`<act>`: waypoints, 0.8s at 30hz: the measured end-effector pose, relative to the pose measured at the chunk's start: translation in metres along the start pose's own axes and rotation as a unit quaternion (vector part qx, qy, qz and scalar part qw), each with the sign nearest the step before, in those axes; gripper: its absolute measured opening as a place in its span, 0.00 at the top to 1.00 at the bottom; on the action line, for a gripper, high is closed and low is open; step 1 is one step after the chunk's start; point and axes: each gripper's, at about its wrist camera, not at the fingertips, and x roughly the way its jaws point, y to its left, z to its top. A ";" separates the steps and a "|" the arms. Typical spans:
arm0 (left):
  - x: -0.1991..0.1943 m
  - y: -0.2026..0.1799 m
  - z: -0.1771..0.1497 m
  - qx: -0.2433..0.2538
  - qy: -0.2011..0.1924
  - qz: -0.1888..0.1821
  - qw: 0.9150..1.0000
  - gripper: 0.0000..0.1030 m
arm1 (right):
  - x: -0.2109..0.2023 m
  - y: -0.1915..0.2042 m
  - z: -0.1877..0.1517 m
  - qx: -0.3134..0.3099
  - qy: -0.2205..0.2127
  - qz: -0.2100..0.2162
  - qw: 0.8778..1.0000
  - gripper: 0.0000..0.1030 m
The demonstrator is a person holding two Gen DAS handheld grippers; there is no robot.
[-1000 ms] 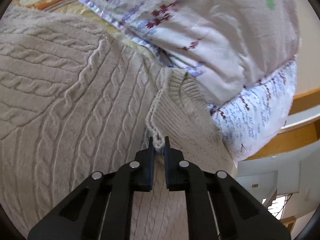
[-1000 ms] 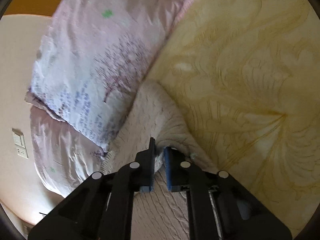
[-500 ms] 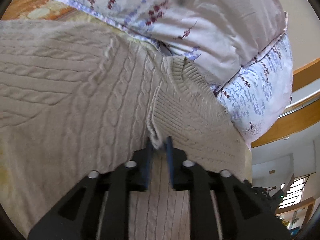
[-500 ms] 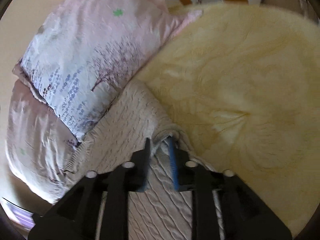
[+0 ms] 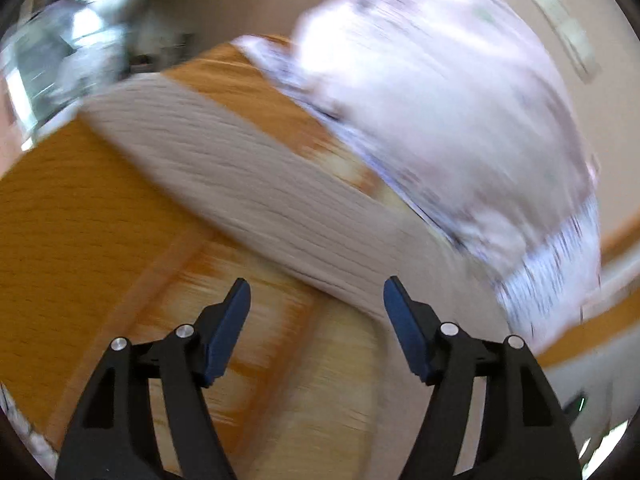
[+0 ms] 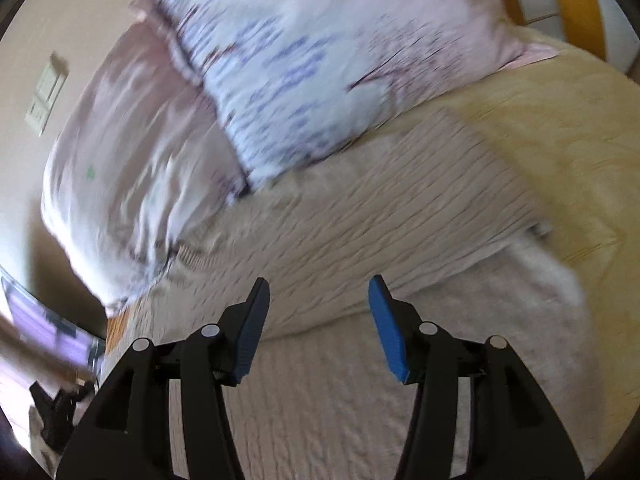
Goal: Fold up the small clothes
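Left wrist view: left gripper (image 5: 317,298) has jaws well apart and opening, nothing btwn the blue pads, no cloth touching them. Frame is badly motion-blurred. Cream cable-knit sweater (image 5: 256,176) runs as a long pale band across the orange-yellow bedspread (image 5: 80,216), ahead of and above the fingertips, clear of them. Floral pillow (image 5: 440,100) sits just beyond the sweater's far edge, upper right. Wall switch plate (image 5: 568,36) is a blur.

Right wrist view: right gripper (image 6: 319,295) jaws also spread and opening, empty; sweater (image 6: 400,216) lies directly under and ahead of it, w/ a folded layer whose edge crosses just past the pads. Two floral pillows (image 6: 312,64) butt against the sweater's far side; bedspread (image 6: 560,128) to the right. Switch plate (image 6: 46,94) on the wall at left.

Risks, as judgement: fold looks loose, so the thick knit could spring back or slide since nothing pins it. The pillows crowd the far edge, so the next fold may bunch against them or come out crooked. Open pads could snag cable loops if they drag low across the knit.

Writing/brands: none readable; no tag or label seen on the sweater, and the pillow print is pattern only
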 end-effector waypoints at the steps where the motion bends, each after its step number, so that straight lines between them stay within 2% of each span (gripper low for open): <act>1: -0.002 0.012 0.006 -0.018 -0.007 0.008 1.000 0.34 | 0.003 0.005 -0.003 -0.007 0.006 0.002 1.000 0.47; 4: -0.004 0.043 0.026 -0.067 -0.025 0.021 0.997 0.36 | 0.004 0.014 -0.009 -0.023 0.011 0.007 1.000 0.47; 7: 0.003 0.060 0.040 -0.115 -0.033 0.015 0.993 0.41 | 0.000 0.020 -0.013 -0.038 0.008 0.010 0.999 0.41; 10: 0.007 0.079 0.052 -0.158 -0.042 0.000 0.986 0.48 | -0.003 0.022 -0.013 -0.046 0.004 0.015 0.999 0.41; 14: 0.008 0.086 0.063 -0.180 -0.047 -0.007 0.983 0.49 | -0.003 0.022 -0.013 -0.049 0.003 0.018 0.999 0.41; 17: 0.011 0.094 0.070 -0.200 -0.054 -0.011 0.978 0.56 | -0.001 0.020 -0.014 -0.046 0.009 0.019 0.999 0.41; 20: 0.013 0.104 0.075 -0.216 -0.059 -0.014 0.975 0.68 | 0.002 0.018 -0.016 -0.044 0.013 0.017 0.999 0.41; 24: 0.018 0.121 0.080 -0.240 -0.057 -0.022 0.969 0.90 | 0.004 0.016 -0.017 -0.041 0.020 0.018 0.999 0.41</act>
